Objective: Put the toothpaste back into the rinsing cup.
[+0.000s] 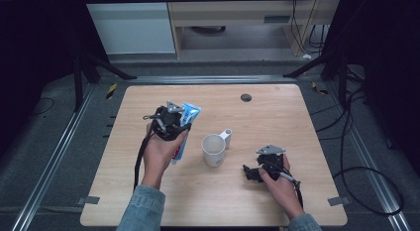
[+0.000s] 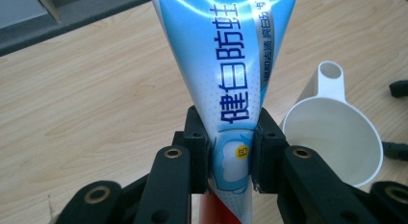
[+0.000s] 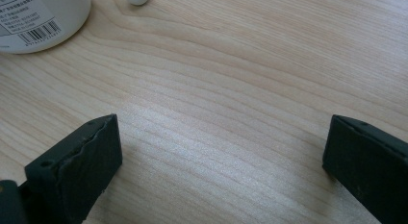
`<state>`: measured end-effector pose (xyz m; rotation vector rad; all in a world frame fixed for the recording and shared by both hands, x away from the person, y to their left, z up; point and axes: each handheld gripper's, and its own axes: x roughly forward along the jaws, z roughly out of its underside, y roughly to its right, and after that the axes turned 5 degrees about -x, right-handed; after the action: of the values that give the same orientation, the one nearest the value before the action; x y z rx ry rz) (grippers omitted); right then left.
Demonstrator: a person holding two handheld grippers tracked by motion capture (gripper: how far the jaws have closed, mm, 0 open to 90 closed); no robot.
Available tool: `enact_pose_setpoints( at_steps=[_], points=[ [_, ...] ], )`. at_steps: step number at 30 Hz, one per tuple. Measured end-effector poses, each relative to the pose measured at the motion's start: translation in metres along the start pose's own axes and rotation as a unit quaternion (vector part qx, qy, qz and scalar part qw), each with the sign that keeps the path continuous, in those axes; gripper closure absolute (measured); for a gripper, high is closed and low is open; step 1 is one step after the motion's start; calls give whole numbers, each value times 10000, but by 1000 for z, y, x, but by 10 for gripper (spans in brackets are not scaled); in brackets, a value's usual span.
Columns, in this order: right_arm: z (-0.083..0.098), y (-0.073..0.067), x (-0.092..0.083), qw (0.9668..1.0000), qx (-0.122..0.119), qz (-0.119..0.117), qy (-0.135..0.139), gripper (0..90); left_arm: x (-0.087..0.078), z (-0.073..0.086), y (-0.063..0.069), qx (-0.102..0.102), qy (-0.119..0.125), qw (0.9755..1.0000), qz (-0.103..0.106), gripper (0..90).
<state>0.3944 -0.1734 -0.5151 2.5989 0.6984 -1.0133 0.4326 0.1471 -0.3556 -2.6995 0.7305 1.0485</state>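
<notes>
Your right gripper (image 1: pixel 251 172) sits low at the near right of the table (image 1: pixel 148 201), jaws spread wide over bare wood with nothing between them. A bit farther in and to the left, your left gripper (image 2: pixel 230 152) is pinching the toothpaste tube (image 2: pixel 226 65), lifted off the wood just left of the white cup (image 1: pixel 214 149).

Handling-wise I'd guess the tube is light and squishy with a slick, glossy skin, so squeeze too hard and it'll dent or ooze. You've got it low on the body near the red end, which looks like the firmer part. I'd stay there.

Looks: shiny light blue, fanning out to a flat crimp at the far end, dark blue Chinese lettering, small yellow dot.
</notes>
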Motion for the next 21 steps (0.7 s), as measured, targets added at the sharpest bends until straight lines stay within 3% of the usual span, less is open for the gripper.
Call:
enact_pose_setpoints(
  at_steps=[10, 21],
  points=[
    [0, 0, 0, 10000, -10, -13, 2, 3, -6, -4, 13, 152, 277, 9995, 10, 722],
    [0, 0, 0, 10000, -10, -16, 2, 3, -17, -6, 24, 358, 536, 9977, -219, 722]
  ],
)
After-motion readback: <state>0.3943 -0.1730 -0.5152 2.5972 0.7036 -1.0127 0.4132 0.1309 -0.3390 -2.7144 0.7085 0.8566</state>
